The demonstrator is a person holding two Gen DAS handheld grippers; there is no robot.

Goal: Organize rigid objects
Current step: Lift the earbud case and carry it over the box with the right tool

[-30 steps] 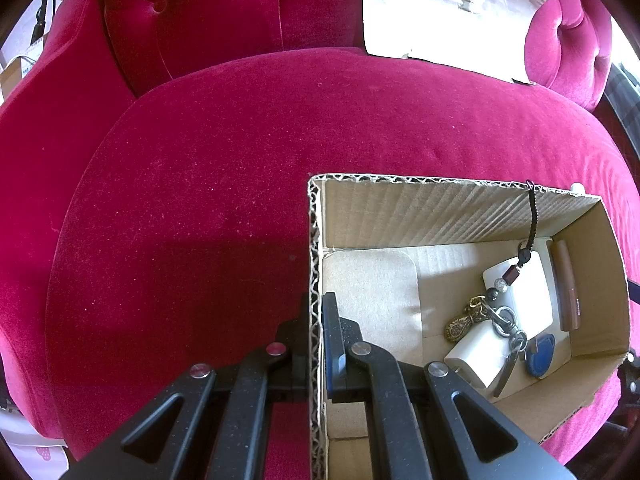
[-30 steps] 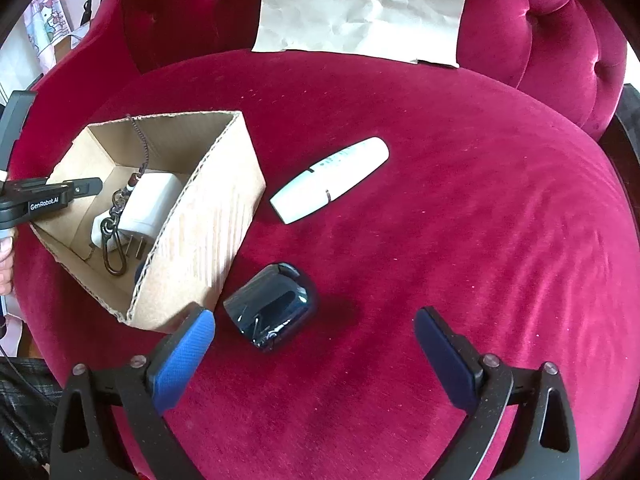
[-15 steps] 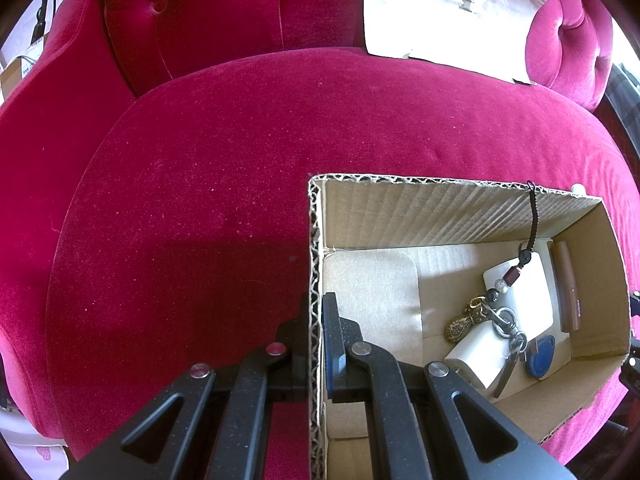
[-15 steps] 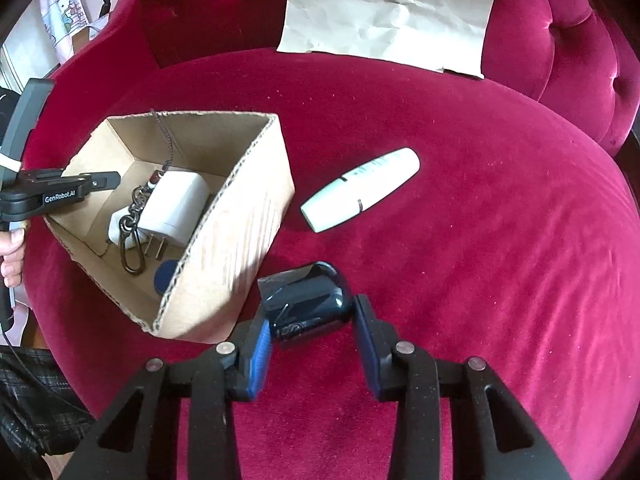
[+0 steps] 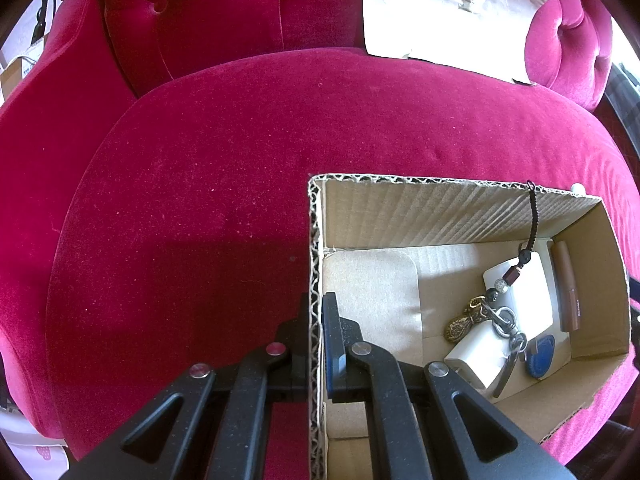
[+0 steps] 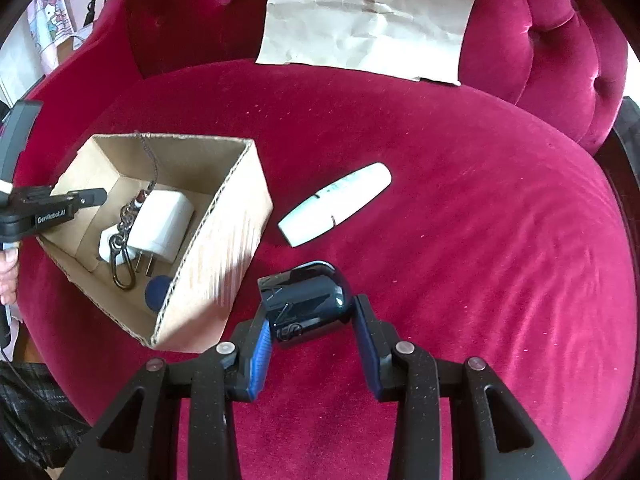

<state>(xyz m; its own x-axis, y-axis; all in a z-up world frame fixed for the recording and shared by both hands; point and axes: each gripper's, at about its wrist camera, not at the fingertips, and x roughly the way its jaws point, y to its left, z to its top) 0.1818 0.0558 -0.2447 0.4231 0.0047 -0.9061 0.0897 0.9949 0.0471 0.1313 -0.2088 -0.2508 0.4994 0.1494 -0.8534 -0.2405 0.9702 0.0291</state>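
1. the left gripper (image 5: 316, 320) has its jaws clenched on the near wall of the box (image 5: 460, 216), one finger outside and one inside the corrugated edge.
2. the box sits on a red velvet seat (image 5: 200, 200), toward its left side as seen from the right wrist.
3. inside the box lie a white charger (image 5: 516, 288), a keyring (image 5: 500, 320) with a dark beaded cord running up over the far wall, a blue tag (image 5: 540, 356) and a brown stick (image 5: 568, 292) along the right wall.
4. the right gripper (image 6: 312, 332) has its jaws clamped on a dark glossy case (image 6: 304, 300), a blue pad pressed against each side of it.
5. the case is just beside the box's outer right wall (image 6: 224, 256), near its front corner; i cannot tell whether it touches the seat.
6. a white remote (image 6: 336, 210) lies flat on the seat, beyond the case and to the right of the box, apart from both.
7. a creased sheet of paper (image 6: 368, 16) leans against the tufted backrest, well apart from the rest.
8. the person's hand (image 6: 8, 276) shows at the left edge of the right wrist view, below the left gripper.
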